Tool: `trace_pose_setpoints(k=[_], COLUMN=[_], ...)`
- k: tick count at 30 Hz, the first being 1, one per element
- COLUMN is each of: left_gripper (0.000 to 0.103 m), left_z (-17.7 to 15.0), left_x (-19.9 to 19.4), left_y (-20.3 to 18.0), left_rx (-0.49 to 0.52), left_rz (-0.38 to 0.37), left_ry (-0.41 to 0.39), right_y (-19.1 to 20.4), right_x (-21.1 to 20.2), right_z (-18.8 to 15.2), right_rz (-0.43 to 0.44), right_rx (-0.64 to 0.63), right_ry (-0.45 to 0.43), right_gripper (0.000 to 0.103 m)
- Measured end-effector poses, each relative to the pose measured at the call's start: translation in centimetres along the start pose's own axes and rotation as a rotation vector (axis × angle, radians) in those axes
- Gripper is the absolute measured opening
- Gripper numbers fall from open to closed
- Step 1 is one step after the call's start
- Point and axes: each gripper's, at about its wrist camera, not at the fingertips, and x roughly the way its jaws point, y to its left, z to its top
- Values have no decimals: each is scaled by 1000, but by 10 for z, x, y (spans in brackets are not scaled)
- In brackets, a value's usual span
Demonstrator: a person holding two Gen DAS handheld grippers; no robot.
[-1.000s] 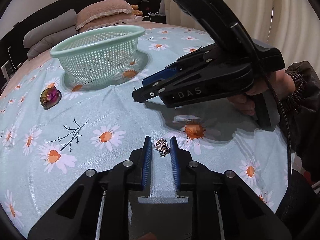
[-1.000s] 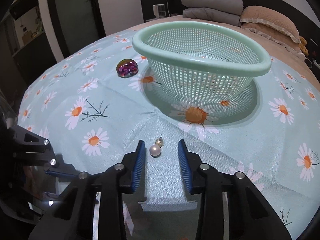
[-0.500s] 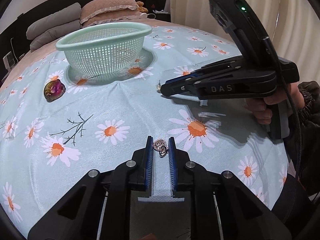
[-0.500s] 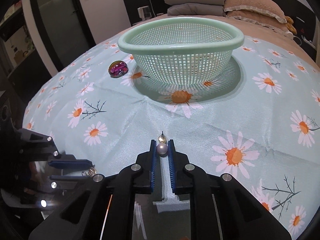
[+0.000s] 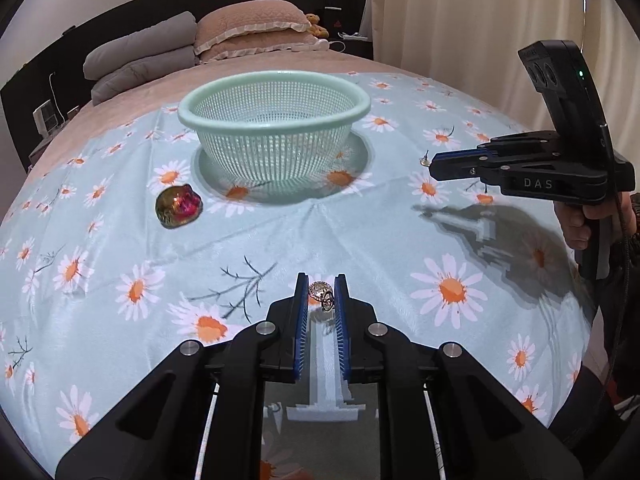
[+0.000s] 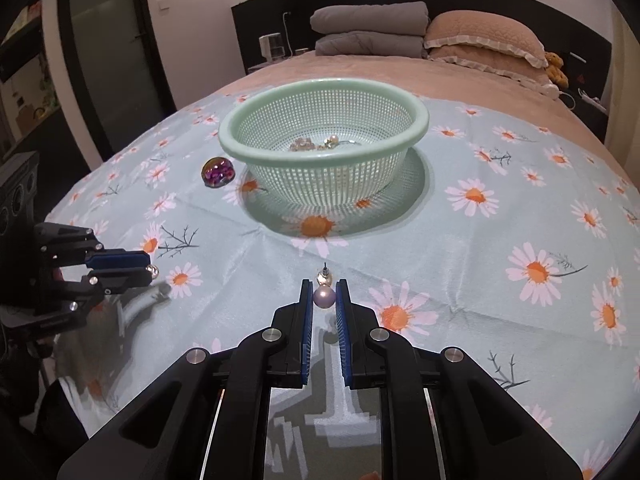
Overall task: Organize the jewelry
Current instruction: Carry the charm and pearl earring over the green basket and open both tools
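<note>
A small sparkly earring (image 5: 321,295) sits pinched between the blue pads of the left gripper (image 5: 321,300), right at the tips. The jaws are squeezing in on it, and it is up off the cloth. A pearl earring (image 6: 324,295) is pinched the same way at the tips of the right gripper (image 6: 324,300), with its little pin poking out past the pads, toward the far side.

Farther away, in the middle of the bed, stands a green basket (image 6: 416,130) full of tiny holes. Just left of it lies a shiny purple and gold stone (image 6: 218,172) on the cloth.

The cloth (image 5: 360,240) is pale blue-green with white and orange daisies. It covers the near part of a bed. At the far end are folded grey blankets (image 5: 136,64) and a pink pillow (image 5: 248,28) with a frill, against a dark headboard. Pale curtains (image 5: 460,20) hang at the far right.

The right wrist view looks down into the basket and shows some jewelry (image 6: 316,143) already lying at the bottom. The left wrist view sees only the basket's side, but it shows the person's hand (image 5: 580,224) gripping the right gripper's handle.
</note>
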Motion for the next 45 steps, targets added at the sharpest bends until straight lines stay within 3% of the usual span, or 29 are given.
trace_pose_setpoints(k=[13, 18, 26, 32, 34, 35, 36, 37, 38, 39, 42, 45], left_gripper=[14, 14, 13, 14, 19, 32, 50, 58, 65, 69, 82, 85], left_z=[106, 138, 148, 142, 141, 141, 142, 142, 143, 144, 146, 146], left_x=[-11, 9, 63, 79, 79, 79, 79, 78, 77, 76, 77, 81], left_y=[24, 40, 60, 65, 68, 70, 72, 74, 77, 79, 84, 89], left_rx=[55, 36, -1, -12, -24, -31, -37, -43, -47, -50, -52, -42], left_rz=[63, 60, 71, 89, 107, 111, 116, 121, 123, 130, 165, 200], left_ry=[-139, -138, -54, -19, -19, -17, -17, -17, -19, -18, -4, 21], right_y=[5, -4, -14, -23, -25, -26, -27, -29, -30, -32, -37, -47], right_x=[6, 27, 61, 71, 71, 72, 71, 70, 69, 68, 64, 66], right_z=[82, 108, 117, 117, 117, 117, 118, 118, 118, 118, 118, 117], right_rz=[31, 28, -41, -56, -56, -60, -67, -75, -79, -81, -118, -149], right_rx=[-38, 5, 44, 80, 89, 90, 92, 96, 101, 106, 123, 153], right_ry=[-104, -94, -38, -27, -28, -25, -26, -26, -28, -33, -43, -32], right_gripper=[11, 11, 12, 12, 13, 15, 25, 33, 51, 57, 59, 59])
